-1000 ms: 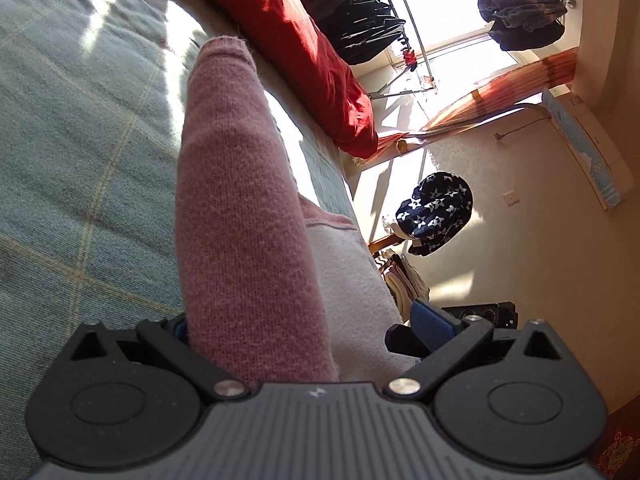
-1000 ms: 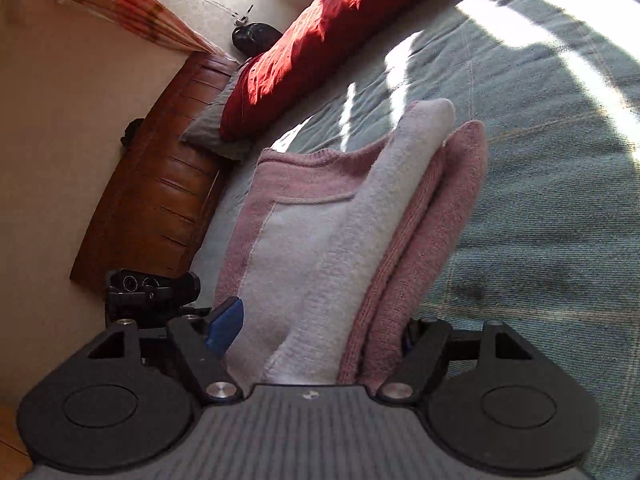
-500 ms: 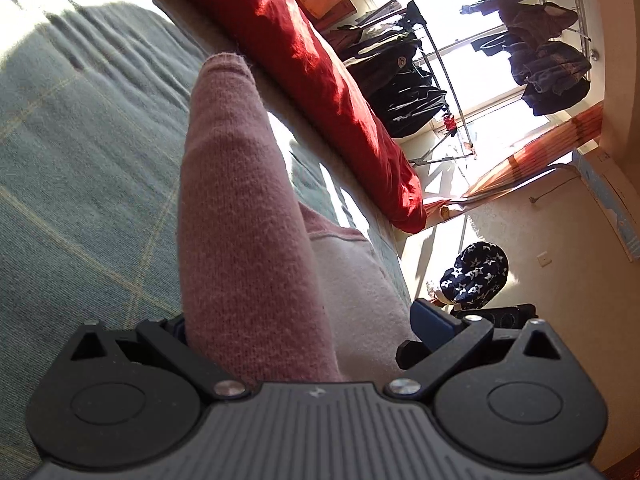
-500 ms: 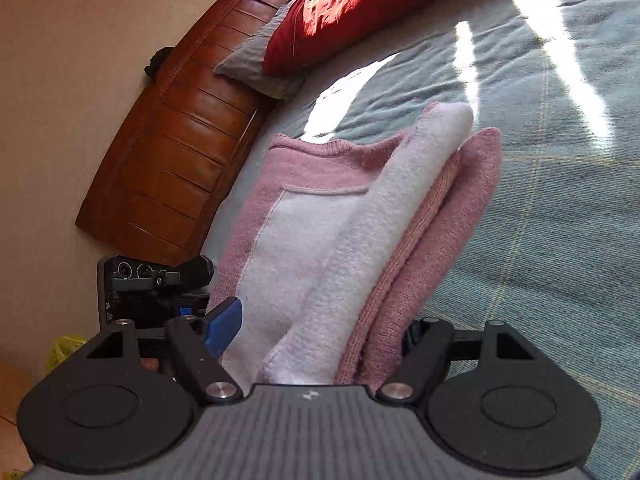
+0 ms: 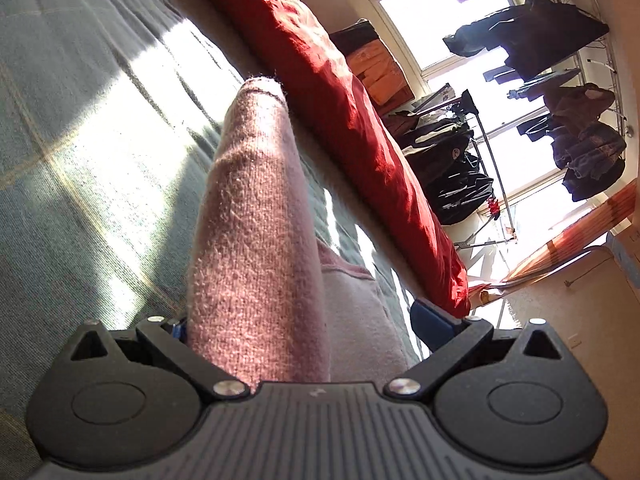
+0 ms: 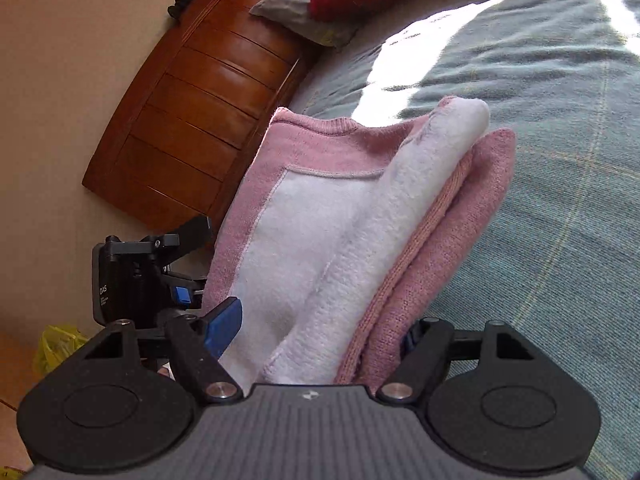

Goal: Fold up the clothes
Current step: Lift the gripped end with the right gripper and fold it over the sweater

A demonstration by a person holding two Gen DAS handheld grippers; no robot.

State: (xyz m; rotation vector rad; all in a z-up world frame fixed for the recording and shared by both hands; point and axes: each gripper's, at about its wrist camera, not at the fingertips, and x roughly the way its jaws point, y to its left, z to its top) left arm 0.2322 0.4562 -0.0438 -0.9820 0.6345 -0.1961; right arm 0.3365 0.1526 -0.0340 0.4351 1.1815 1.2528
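Note:
A folded pink sweater (image 5: 256, 240) with a pale fleecy inside (image 6: 360, 220) is held up over the grey-green bed cover (image 5: 80, 140). My left gripper (image 5: 304, 324) is shut on one end of the thick fold, and the pink knit fills the space between its fingers. My right gripper (image 6: 318, 328) is shut on the other end, gripping several layers. In the right wrist view the left gripper (image 6: 160, 264) shows as a black body at the sweater's left edge. The fingertips of both are mostly hidden by cloth.
A long red pillow (image 5: 340, 100) lies along the far side of the bed, with a grey pillow (image 6: 296, 12) against the wooden headboard (image 6: 192, 112). A rack of dark clothes (image 5: 460, 168) stands by the bright window. A yellow-green bag (image 6: 56, 344) lies on the floor.
Both grippers have swung with the sweater still held in them. The left view has turned toward the window, the right toward the headboard. The left gripper shows larger in the right view.

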